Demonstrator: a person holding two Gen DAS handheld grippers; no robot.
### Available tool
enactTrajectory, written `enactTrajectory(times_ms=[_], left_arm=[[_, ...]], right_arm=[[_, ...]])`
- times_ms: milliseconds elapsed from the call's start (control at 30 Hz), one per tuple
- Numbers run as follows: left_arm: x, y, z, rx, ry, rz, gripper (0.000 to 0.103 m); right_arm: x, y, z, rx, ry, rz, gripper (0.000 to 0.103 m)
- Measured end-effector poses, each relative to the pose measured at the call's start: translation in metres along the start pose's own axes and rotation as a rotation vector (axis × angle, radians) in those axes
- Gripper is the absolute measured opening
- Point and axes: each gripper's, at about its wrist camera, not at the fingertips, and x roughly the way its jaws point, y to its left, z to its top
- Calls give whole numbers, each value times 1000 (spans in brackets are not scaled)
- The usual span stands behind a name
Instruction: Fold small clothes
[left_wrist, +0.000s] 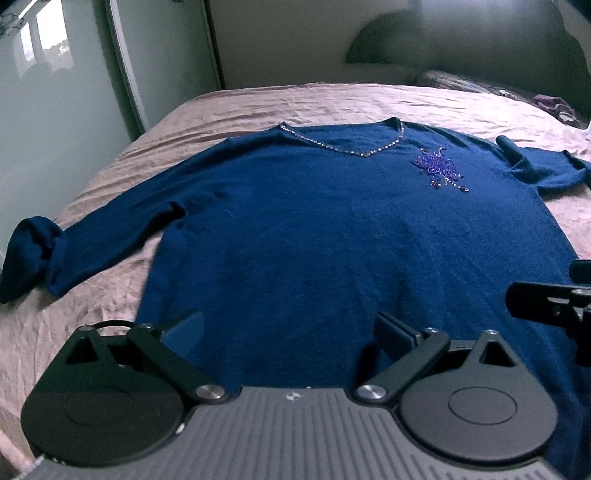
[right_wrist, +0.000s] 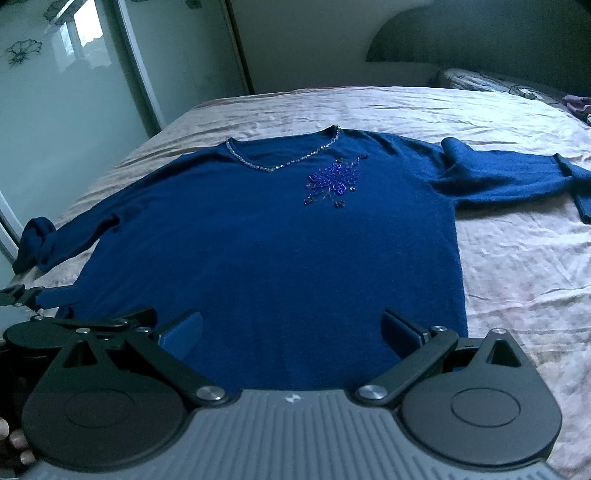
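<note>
A dark blue long-sleeved sweater (left_wrist: 332, 229) lies flat, front up, on a bed, with a beaded neckline (left_wrist: 347, 149) and a beaded purple flower (left_wrist: 439, 168) on the chest. Both sleeves are spread out to the sides with cuffs turned back. It also shows in the right wrist view (right_wrist: 266, 243). My left gripper (left_wrist: 291, 332) is open and empty, above the sweater's hem near its left side. My right gripper (right_wrist: 295, 332) is open and empty, above the hem near its right side. Each gripper shows at the edge of the other's view.
The bed has a wrinkled pink sheet (right_wrist: 517, 280). A mirrored wardrobe door (left_wrist: 55, 92) stands along the left side. A patterned pillow (right_wrist: 491, 83) and a purple cloth (right_wrist: 576, 103) lie at the far right by a dark headboard (right_wrist: 480, 33).
</note>
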Motion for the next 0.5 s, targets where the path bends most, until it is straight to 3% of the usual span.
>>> enactTrajectory(times_ms=[333,500], left_arm=[[7,-6,7,-7,15,-16,101],[11,-11,13,-7,20,-28,101]], right_arm=[[-4,-3,-1,-95,-61,-16,103],[-4,-11,2,-75,-70,2,103]])
